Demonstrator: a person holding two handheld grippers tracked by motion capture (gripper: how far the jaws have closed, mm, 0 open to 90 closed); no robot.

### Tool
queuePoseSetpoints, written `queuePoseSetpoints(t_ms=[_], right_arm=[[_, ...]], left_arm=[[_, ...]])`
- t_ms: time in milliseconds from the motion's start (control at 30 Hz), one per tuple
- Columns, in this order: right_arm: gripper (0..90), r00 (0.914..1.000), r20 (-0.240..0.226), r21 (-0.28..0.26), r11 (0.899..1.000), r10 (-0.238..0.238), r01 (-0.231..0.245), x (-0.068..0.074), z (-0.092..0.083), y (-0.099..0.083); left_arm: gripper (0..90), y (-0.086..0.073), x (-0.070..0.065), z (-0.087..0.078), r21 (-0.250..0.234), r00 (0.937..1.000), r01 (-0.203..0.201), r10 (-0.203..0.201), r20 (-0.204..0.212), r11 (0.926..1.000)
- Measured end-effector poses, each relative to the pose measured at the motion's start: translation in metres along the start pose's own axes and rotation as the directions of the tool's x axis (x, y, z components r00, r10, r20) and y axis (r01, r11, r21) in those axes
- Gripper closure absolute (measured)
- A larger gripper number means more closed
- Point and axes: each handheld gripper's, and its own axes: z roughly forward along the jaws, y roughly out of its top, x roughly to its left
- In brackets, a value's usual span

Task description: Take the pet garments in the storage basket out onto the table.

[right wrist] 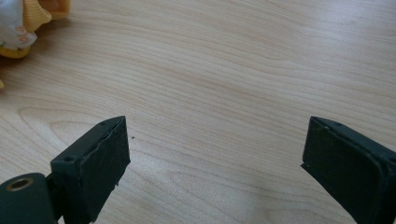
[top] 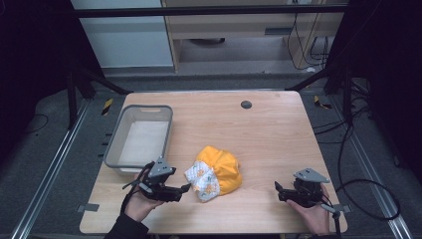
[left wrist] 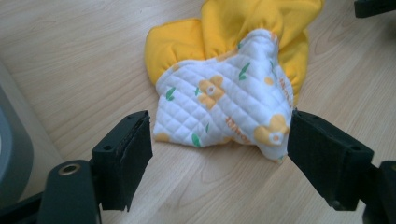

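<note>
The yellow cloth (top: pixel 219 172) lies crumpled on the table (top: pixel 268 129), nearer the front edge than the back and a little left of the middle, with its white quilted patterned lining (left wrist: pixel 224 105) turned out toward the front-left. The left gripper (top: pixel 185 188) sits low just beside that lining, near the front-left corner, its jaws spread wide and nothing pressed between them; in the left gripper view the lining's edge lies between the two pads without either one bearing on it. Close behind the left hand stands a grey bin (top: pixel 140 137), along the left edge, leaving little room on that side. The right gripper (top: pixel 276 188) rests near the front-right corner, well apart from the cloth, jaws also wide over bare wood. The whole right half and the back of the table lie open, apart from a small dark round cap (top: pixel 246 104) near the back edge.
</note>
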Motion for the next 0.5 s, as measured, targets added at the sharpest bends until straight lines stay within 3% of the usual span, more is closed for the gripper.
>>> queuePoseSetpoints(t_ms=[167, 500], right_arm=[[7.2, 1.0000, 0.003, 0.001, 1.000, -0.002, 0.002, 0.000, 0.000, -0.001], [6.9, 1.0000, 0.004, 0.003, 1.000, -0.004, 0.004, 0.000, 0.000, -0.001]], left_arm=[[20.7, -0.013, 0.003, -0.005, 0.015, 0.9998, 0.000, 0.000, -0.018, 0.9999], [20.0, -0.041, 0.018, -0.018, 0.034, 0.9968, 0.044, -0.042, -0.068, 0.9984]])
